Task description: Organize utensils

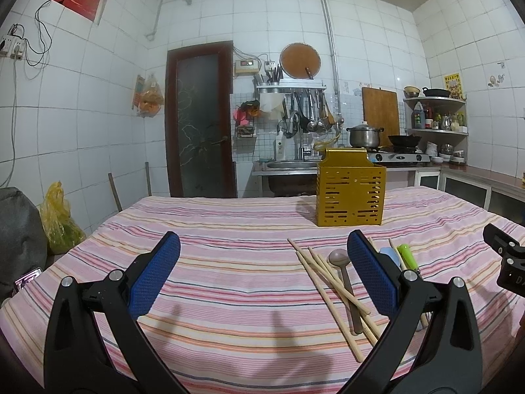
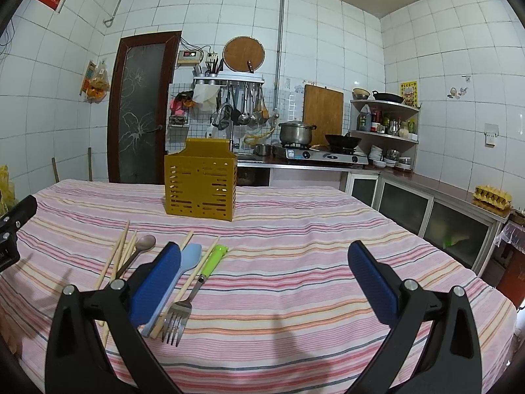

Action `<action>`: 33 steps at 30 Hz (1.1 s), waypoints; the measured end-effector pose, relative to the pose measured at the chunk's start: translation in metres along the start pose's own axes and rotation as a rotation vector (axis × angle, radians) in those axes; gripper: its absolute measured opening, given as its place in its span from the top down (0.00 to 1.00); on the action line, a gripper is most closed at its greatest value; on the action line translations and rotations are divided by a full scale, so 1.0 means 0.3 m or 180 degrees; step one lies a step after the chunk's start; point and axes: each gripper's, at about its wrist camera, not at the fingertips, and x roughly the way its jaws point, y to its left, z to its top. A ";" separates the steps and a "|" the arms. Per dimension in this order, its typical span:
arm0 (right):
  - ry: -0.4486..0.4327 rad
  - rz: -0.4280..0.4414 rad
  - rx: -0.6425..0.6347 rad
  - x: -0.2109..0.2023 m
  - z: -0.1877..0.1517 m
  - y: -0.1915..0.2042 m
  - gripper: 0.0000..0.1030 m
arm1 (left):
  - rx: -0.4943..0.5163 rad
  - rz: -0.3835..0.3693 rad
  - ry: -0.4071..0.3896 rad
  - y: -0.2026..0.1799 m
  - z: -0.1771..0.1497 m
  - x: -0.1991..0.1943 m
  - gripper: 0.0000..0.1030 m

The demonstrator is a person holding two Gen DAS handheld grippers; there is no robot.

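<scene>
Striped cloth (image 2: 295, 246) covers the whole table, pink with thin dark and orange lines, and most of it is bare, so lots of free space on the right half and in front of both grippers. Table's far edge runs just behind the yellow holder (image 2: 200, 190), with the sink and stove counter beyond it.

Left gripper (image 1: 262, 275) hangs over the cloth with its blue pads wide apart, nothing between them. Right gripper (image 2: 264, 279) is the same, spread and empty.

Utensils lie in a loose bunch between the two grippers, nearer than the holder: pale chopsticks (image 1: 331, 290) crossing each other, a brown spoon (image 2: 144, 244), a light blue spatula (image 2: 188, 259) and a fork (image 2: 193, 290) with a green handle, tines pointing toward the camera. Holder stands upright, slotted sides, well apart from the bunch.
</scene>
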 end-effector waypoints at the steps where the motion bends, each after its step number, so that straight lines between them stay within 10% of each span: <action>1: -0.0013 0.0007 0.0013 -0.003 0.000 -0.002 0.04 | 0.0001 0.0000 0.0000 0.000 0.000 0.000 0.05; 15: 0.0148 0.0070 -0.0014 0.017 0.002 0.008 0.04 | 0.0027 -0.0023 0.0232 0.002 -0.003 0.043 0.05; 33: 0.0884 0.0299 0.0123 0.265 0.053 0.033 0.04 | 0.0129 -0.0103 0.1113 -0.023 0.070 0.329 0.05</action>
